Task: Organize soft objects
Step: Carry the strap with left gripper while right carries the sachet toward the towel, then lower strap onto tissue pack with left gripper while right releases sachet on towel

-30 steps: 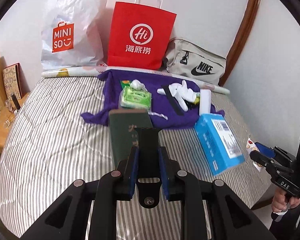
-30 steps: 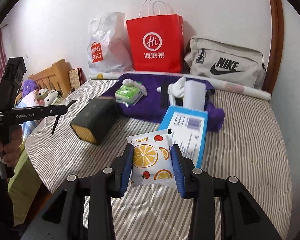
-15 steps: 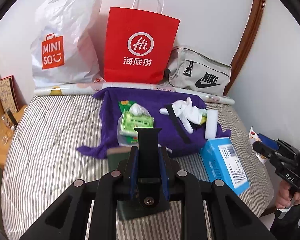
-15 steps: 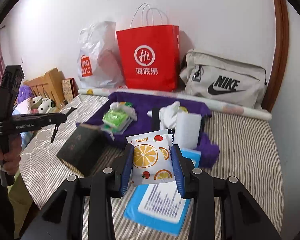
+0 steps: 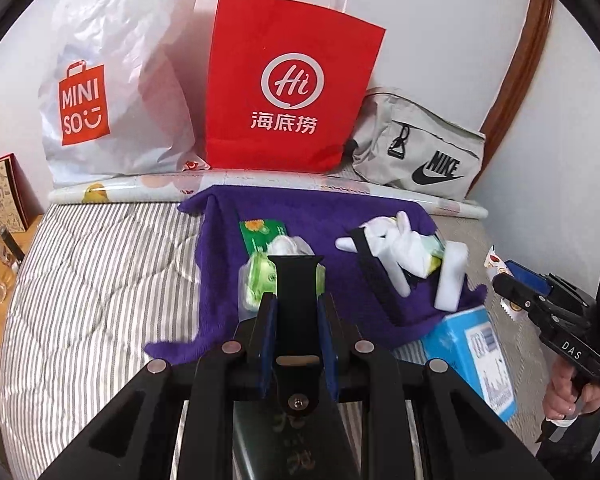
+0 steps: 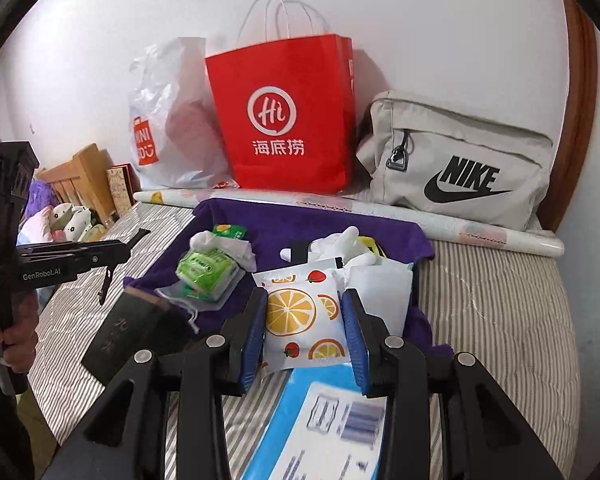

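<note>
Fruit-print pouch (image 6: 300, 320) sits pinched between the right gripper (image 6: 306, 320) fingers, purple cloth (image 6: 320, 224) straight ahead, while the left gripper (image 5: 296, 328) clamps a black strap (image 5: 296, 280).

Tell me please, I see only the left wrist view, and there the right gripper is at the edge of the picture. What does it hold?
Observer: The right gripper is shut on a white packet printed with orange slices and strawberries.
Operator: Thank you. My left gripper, shut on the black strap, hides something dark below it. What is it?
Observer: A dark green book, flat on the striped bedding, its far corner at the edge of the purple cloth.
Operator: Is there something past the left side of the bed?
Observer: Yes, plush toys beside a wooden headboard.
</note>
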